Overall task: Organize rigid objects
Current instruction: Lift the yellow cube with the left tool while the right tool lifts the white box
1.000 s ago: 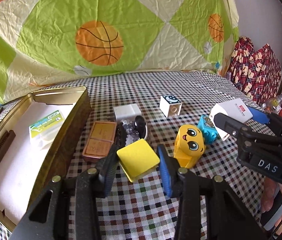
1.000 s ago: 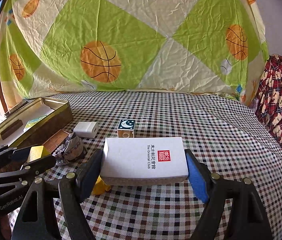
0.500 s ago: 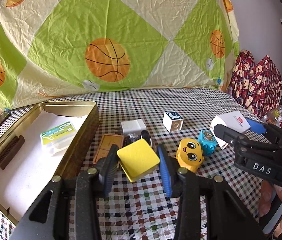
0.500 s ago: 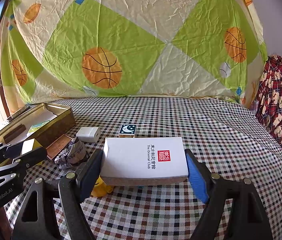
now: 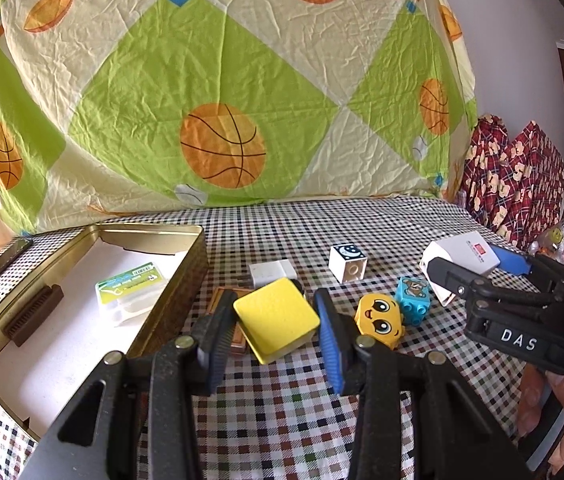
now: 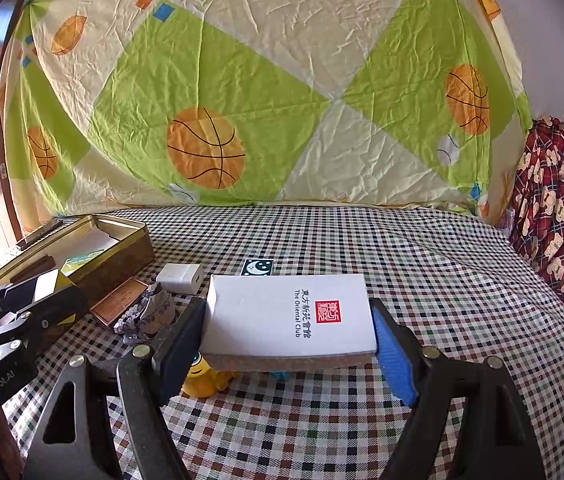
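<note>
My left gripper (image 5: 272,326) is shut on a yellow square block (image 5: 276,320), held above the checked table, just right of the open gold tin (image 5: 170,292). My right gripper (image 6: 289,334) is shut on a white box with a red seal (image 6: 289,314), held above the table; it also shows at the right of the left wrist view (image 5: 461,258). On the cloth lie a yellow face block (image 5: 379,320), a blue bear block (image 5: 413,300), a white moon cube (image 5: 347,262), a white charger (image 5: 272,272) and a brown flat tin (image 6: 120,306).
The gold tin holds a green-labelled clear case (image 5: 132,294) and a brown comb-like piece (image 5: 34,314). A bead bracelet on a small pouch (image 6: 146,314) lies by the brown tin. A basketball-print sheet hangs behind. Red plaid cloth (image 5: 517,184) is at the right edge.
Both grippers have risen and tilted up with their loads still held; the table objects appear lower and farther. The left gripper sits a little closer to the gold tin.
</note>
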